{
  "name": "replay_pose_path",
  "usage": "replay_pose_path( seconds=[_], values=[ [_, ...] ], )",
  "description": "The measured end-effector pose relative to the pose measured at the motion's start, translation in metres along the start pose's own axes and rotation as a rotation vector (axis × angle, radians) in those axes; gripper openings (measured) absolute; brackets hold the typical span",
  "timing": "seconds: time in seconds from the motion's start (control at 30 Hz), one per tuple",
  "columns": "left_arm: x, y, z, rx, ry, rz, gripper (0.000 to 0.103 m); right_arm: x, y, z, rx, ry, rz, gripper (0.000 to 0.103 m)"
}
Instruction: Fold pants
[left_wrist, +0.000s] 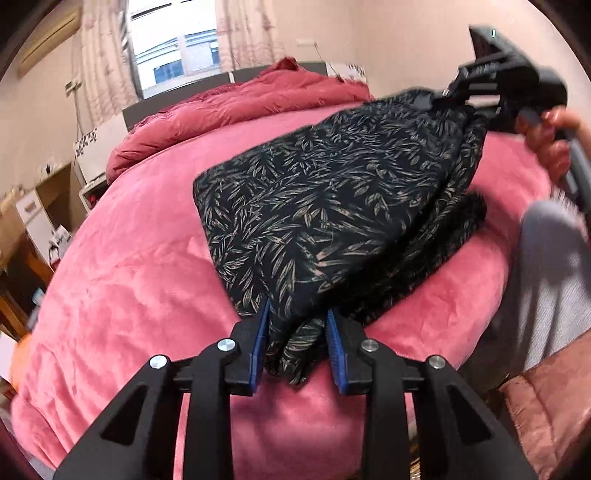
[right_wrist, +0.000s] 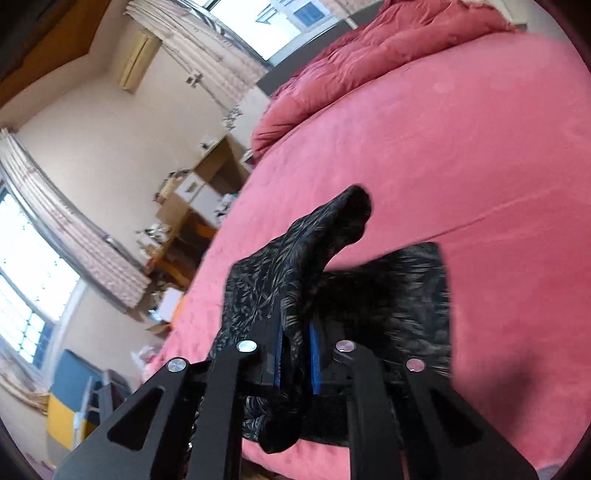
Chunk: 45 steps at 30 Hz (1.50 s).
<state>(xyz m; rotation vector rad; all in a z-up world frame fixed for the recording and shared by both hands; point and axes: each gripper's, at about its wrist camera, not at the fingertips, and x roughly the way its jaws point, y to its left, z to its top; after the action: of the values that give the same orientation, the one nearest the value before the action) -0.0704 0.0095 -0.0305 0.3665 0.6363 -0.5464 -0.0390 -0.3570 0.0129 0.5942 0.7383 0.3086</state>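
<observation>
Nearest in the left wrist view: left tongs (left_wrist: 297, 341), blue pads clamped on a bunched end of the pants (left_wrist: 332, 206), fabric squeezed between the pads and hanging a little below them. Black cloth with a pale leaf print, folded into a thick stack of layers. Long axis running from the left tongs away and to the right, up toward the right tongs (left_wrist: 439, 96), far end lifted clear of the bed (left_wrist: 140, 280). Middle of the pants resting on the pink plush cover, flat folded edge pointing toward the left of the bed, a dark roll of cloth tucked just beside the right edge. Right tongs gripping the far upper corner, held by a right hand (left_wrist: 550, 144) at the frame's right side, motion-blurred.

In the right wrist view: right tongs (right_wrist: 297, 363) closed on a gathered fold of pants (right_wrist: 280, 295), blue pads pressed against cloth on both sides, one loose tip of fabric poking forward and upward beyond the pads. Rest of the garment spread below and to the right on the bed (right_wrist: 461, 155).

Farther off: rumpled red quilt (left_wrist: 236, 99) heaped at the head of the bed. Beyond it, a window (left_wrist: 173, 48) with pale curtains, wooden furniture cluttered along the left wall.
</observation>
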Motion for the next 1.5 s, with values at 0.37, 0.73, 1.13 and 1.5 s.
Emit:
replay_pose_path(
  seconds=[0.37, 0.73, 1.13, 1.5],
  values=[
    [-0.013, 0.004, 0.005, -0.022, -0.021, -0.093, 0.049, 0.014, -0.057, -0.03, 0.123, 0.035, -0.097, 0.037],
    [0.013, 0.038, 0.022, -0.22, 0.011, -0.075, 0.051, 0.021, -0.047, -0.044, 0.091, 0.111, -0.1, 0.011],
    [0.029, 0.021, 0.017, -0.129, 0.1, -0.063, 0.052, 0.02, -0.043, -0.047, 0.039, 0.099, -0.277, 0.021],
    [0.048, 0.054, 0.105, -0.18, 0.085, -0.062, 0.064, 0.009, 0.01, 0.003, -0.235, -0.073, -0.316, 0.03]
  ],
)
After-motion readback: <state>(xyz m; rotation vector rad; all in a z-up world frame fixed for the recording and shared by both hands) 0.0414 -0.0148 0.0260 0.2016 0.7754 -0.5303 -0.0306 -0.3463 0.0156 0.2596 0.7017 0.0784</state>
